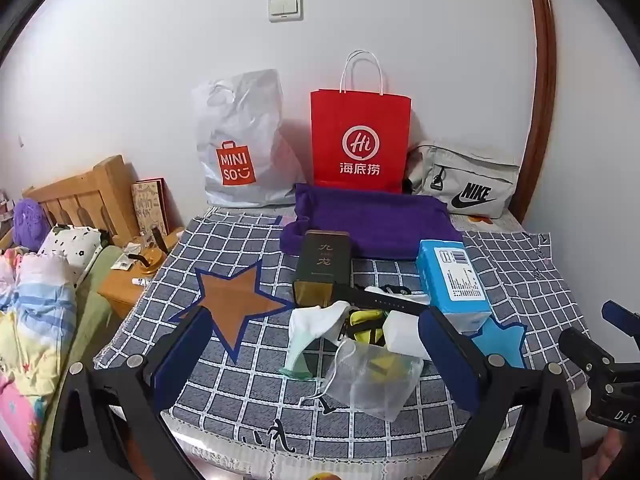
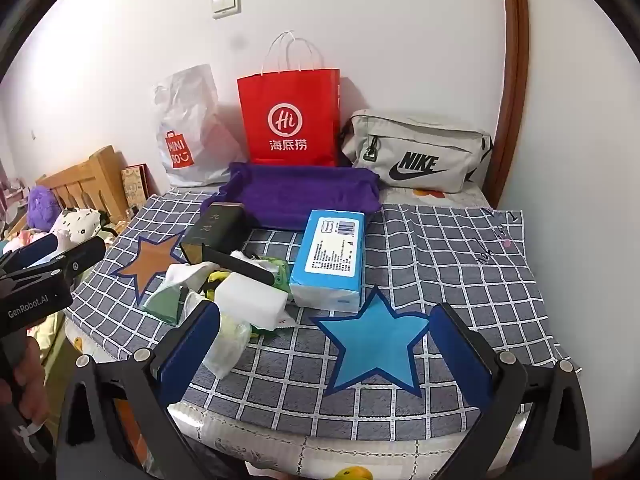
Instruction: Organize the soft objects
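1. Far left: bed w/ pastel bedding, wooden headboard, purple plush.
2. Left hand-held gripper: jaws wide apart, nothing held; hovers above front edge of the surface, which has a grey checked cloth.
3. Brown star patch on cloth, left of the clutter.
4. Back row at wall: white MINISO bag, red paper bag, grey Nike pouch; purple cloth lies just in front of them.
5. Soft-object pile, mid-surface: white sock, mesh drawstring pouch, white sponge block, yellow-black item; dark box and black strap touch the pile; blue tissue pack just right of it.
6. Right hand-held gripper: jaws fully spread, empty, above blue star patch.
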